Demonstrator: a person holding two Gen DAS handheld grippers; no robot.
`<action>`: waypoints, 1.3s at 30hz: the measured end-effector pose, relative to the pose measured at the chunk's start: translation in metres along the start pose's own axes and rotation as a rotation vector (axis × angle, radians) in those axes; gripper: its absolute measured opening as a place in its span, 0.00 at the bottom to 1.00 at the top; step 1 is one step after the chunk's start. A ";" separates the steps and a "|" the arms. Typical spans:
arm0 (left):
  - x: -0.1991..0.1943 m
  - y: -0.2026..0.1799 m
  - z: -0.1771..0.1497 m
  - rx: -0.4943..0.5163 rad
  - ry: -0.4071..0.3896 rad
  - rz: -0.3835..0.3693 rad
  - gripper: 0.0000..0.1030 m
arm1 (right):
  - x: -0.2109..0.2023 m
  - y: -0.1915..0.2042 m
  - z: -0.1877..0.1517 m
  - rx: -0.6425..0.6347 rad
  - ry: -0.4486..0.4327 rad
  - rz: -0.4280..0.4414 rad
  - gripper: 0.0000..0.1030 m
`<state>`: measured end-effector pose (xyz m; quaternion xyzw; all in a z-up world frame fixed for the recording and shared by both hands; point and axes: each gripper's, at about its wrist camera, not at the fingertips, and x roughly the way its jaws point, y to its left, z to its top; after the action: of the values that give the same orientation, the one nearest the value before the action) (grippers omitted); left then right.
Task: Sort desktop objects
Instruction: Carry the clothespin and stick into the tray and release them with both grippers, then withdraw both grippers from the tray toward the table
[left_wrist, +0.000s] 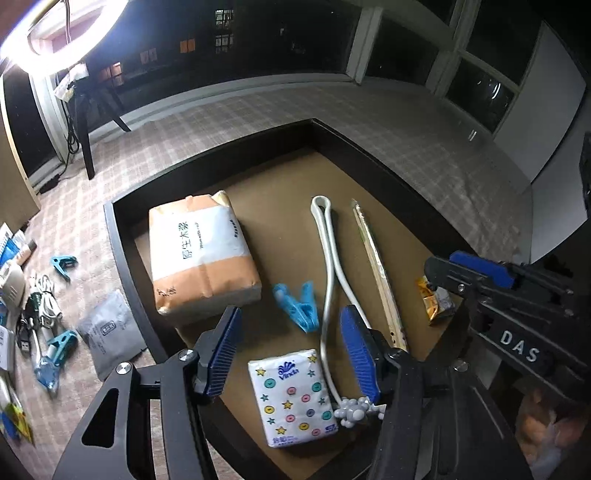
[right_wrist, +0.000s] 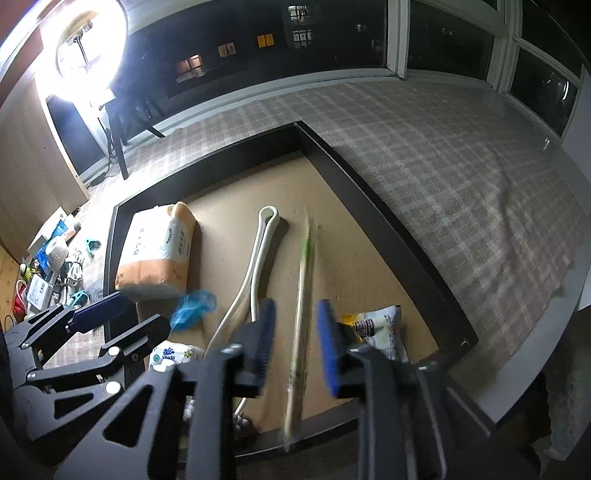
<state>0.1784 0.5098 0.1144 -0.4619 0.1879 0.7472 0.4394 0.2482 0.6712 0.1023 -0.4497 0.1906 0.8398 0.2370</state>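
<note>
A: Where are my jaws?

B: Inside the black tray (left_wrist: 122, 236). My left gripper (left_wrist: 291, 354) hangs wide open and empty above the star-print tissue pack (left_wrist: 291, 397). My right gripper (right_wrist: 297, 347) gapes too, straddling the wrapped chopsticks (right_wrist: 301, 325) without touching, snack packet (right_wrist: 376, 325) just beside it.

A: The big tissue pack (left_wrist: 201, 254)?

B: Tray's far-left corner.

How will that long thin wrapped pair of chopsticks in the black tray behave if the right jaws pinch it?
The long thin wrapped pair of chopsticks looks straight and rigid, so it probably stays stiff rather than drooping. It seems light. Gripped near one end by the right gripper, whose jaws stand open either side of it, it may pivot, and the shiny sleeve could slip.
</note>
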 end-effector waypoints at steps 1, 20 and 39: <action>-0.001 0.001 0.000 -0.001 0.000 -0.002 0.52 | -0.001 0.001 0.000 -0.001 -0.002 0.005 0.29; -0.021 0.092 -0.022 -0.094 0.001 0.097 0.52 | -0.007 0.080 0.003 -0.119 0.000 0.138 0.30; -0.032 0.236 -0.067 -0.103 0.087 0.178 0.52 | 0.025 0.247 -0.014 -0.388 0.113 0.308 0.56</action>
<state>0.0236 0.3201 0.0787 -0.4972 0.2085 0.7713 0.3383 0.1045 0.4678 0.1009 -0.4986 0.1052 0.8604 0.0046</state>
